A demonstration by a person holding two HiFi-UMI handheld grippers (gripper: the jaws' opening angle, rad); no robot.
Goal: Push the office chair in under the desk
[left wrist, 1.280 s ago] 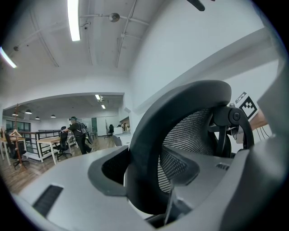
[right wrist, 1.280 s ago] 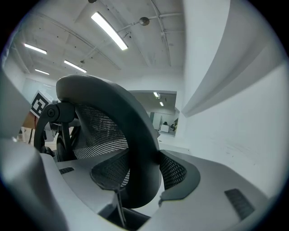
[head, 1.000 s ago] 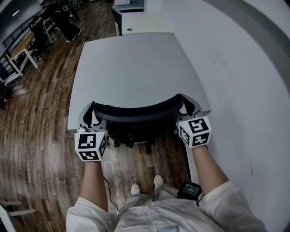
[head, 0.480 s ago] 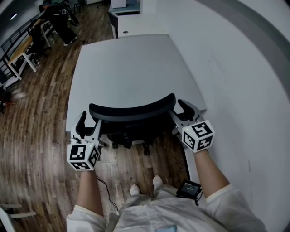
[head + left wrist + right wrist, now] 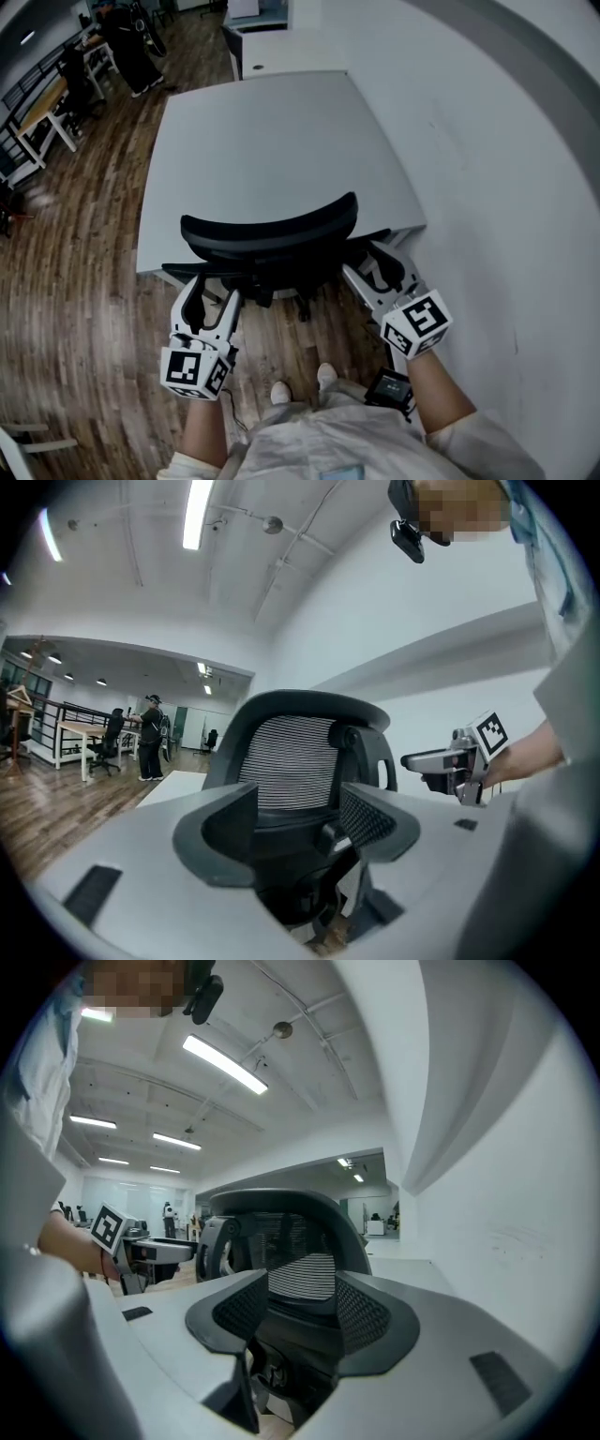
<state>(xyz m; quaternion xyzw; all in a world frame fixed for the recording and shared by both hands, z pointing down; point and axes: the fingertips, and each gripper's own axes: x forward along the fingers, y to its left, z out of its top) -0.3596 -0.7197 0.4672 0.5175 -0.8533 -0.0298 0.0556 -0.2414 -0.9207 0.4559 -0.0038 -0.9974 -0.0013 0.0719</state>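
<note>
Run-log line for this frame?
black mesh office chair: tucked under grey desk | left gripper: open, empty | right gripper: open, empty

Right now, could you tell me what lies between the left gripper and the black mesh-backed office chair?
Nothing: the left gripper view shows only air between the left gripper and the black mesh-backed office chair.

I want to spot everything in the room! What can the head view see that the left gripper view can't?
Only the head view: the person's white shoes and the marker cube on the left gripper, which is open behind the chair. Only the left gripper view: the ceiling lights and the striped mesh of the backrest. Both: the office chair, the desk and the right gripper.
</note>
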